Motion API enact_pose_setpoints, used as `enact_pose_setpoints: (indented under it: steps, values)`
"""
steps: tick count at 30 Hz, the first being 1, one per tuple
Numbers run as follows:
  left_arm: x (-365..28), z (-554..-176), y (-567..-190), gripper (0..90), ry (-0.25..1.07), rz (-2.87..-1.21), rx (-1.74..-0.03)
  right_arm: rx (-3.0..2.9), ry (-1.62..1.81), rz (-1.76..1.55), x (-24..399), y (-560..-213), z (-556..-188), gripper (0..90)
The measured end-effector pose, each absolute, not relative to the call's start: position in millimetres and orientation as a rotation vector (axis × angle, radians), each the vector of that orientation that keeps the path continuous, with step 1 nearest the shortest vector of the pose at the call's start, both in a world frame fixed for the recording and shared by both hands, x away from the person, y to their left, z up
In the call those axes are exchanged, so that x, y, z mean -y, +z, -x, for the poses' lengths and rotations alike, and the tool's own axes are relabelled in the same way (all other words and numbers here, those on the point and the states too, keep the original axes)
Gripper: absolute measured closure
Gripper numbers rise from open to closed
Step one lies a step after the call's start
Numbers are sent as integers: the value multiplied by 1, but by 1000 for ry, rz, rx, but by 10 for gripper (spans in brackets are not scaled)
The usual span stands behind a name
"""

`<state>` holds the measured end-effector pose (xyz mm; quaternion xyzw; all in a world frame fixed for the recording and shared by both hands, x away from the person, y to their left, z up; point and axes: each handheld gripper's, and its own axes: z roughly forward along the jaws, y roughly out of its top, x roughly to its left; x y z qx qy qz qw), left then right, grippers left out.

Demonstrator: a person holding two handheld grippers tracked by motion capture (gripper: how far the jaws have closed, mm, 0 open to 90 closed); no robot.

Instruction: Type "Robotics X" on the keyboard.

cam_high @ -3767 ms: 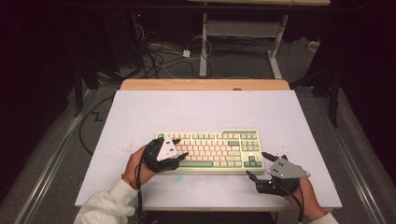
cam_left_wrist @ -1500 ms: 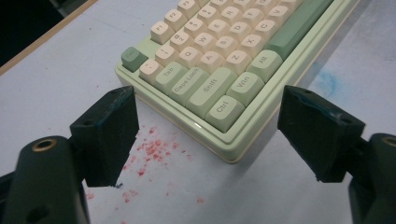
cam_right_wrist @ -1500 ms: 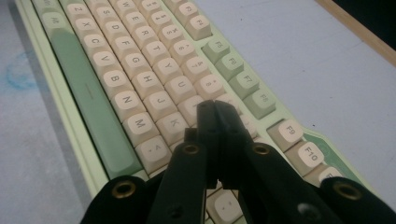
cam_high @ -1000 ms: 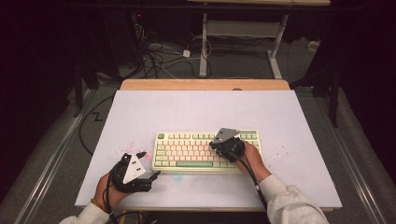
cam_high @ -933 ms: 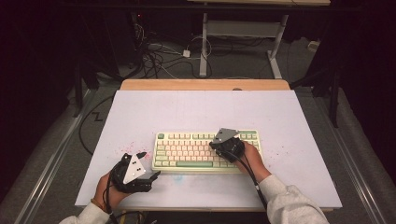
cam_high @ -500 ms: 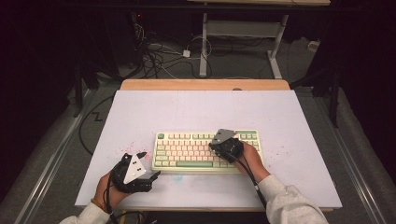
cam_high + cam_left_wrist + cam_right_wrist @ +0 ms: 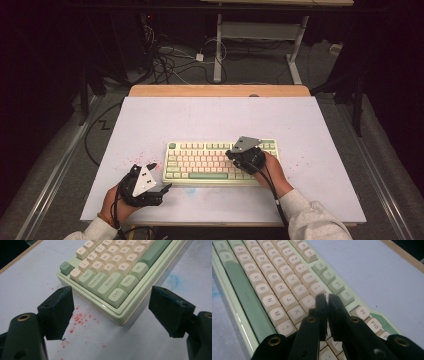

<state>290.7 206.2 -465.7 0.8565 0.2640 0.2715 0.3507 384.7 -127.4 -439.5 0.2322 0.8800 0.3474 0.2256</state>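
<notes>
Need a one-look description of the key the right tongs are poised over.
Start at the cream and green keyboard on the white table. The right tongs, nearly closed, point at its number row, just below the green function keys. The key at their tips is cream, right of the 8 key; its legend is hidden.

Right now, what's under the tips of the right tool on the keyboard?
The right tool, nearly shut, sits over the keyboard near the I key and 8 key. The key directly beneath its tips is covered.

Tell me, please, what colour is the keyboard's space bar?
The space bar is a muted green, clearest in the right gripper view.
</notes>
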Motion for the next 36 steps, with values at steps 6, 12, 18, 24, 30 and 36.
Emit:
enact_pose_setpoints:
  steps: [6,12,18,24,30,36]
  values:
    - [-205,-291,-466,198,703,-2221,-680,-2387,1005,-628,135,-434,-379,676]
    - [-205,-291,-465,198,703,-2217,-680,-2323,1070,-618,144,-427,-370,424]
    - [-206,-290,-464,199,703,-2212,-680,-2250,1133,-623,155,-419,-359,285]
    - [-206,-290,-463,198,706,-2209,-680,-2196,1165,-598,168,-416,-346,238]
    - [-206,-290,-463,199,711,-2199,-681,-2172,1190,-592,181,-416,-334,234]
    - [-207,-289,-460,207,717,-2176,-688,-2153,1188,-593,196,-417,-321,220]
